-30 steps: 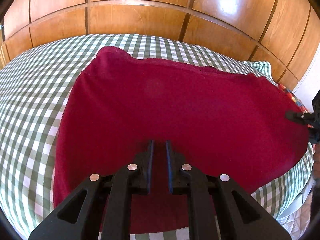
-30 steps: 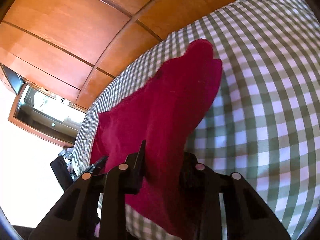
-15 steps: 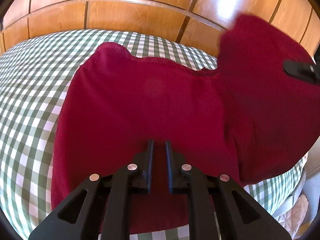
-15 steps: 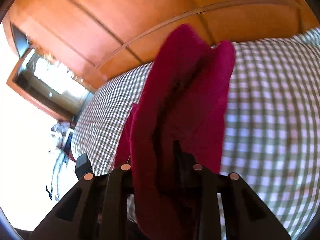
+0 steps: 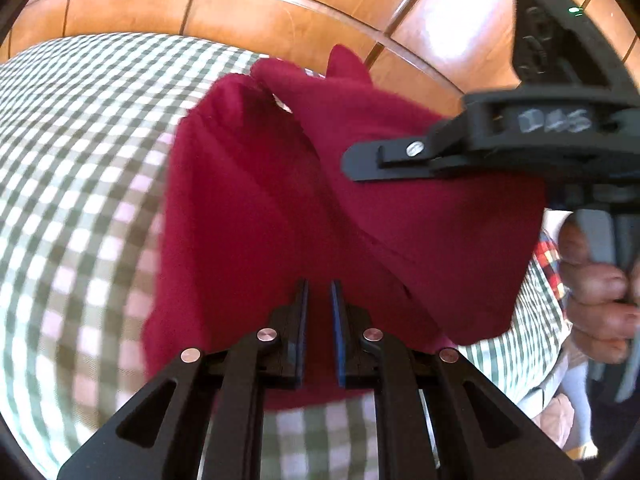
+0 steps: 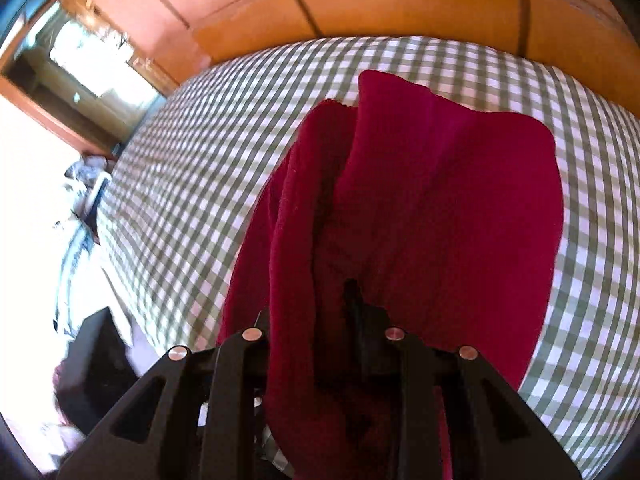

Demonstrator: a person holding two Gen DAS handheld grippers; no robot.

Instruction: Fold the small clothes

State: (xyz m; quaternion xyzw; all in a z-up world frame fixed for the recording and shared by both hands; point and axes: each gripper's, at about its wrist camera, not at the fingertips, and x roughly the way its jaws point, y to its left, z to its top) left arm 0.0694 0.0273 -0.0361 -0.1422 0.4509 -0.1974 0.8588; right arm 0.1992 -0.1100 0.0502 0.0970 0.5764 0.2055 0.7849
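A dark red cloth (image 5: 248, 216) lies on the green-and-white checked bedcover (image 5: 80, 168). My left gripper (image 5: 318, 292) is shut on the cloth's near edge, with red fabric showing in the narrow slit between its blue pads. My right gripper (image 5: 352, 164) is shut on another part of the cloth and holds it lifted, so a flap (image 5: 432, 232) hangs over the lying half. In the right wrist view the red cloth (image 6: 440, 208) drapes over my right gripper (image 6: 308, 308) and hides its left finger. A hand (image 5: 596, 292) holds the right gripper's handle.
A wooden panelled wall (image 5: 280, 8) rises behind the bed. A multicoloured checked fabric (image 5: 548, 256) peeks out at the bed's right edge. In the right wrist view a bright wood-framed opening (image 6: 80, 64) lies far left and a black object (image 6: 96, 356) beside the bed.
My right gripper has lifted its side of the cloth and swung it across over the lying half, close to the left gripper. The left gripper has shifted a little with the cloth still in it.
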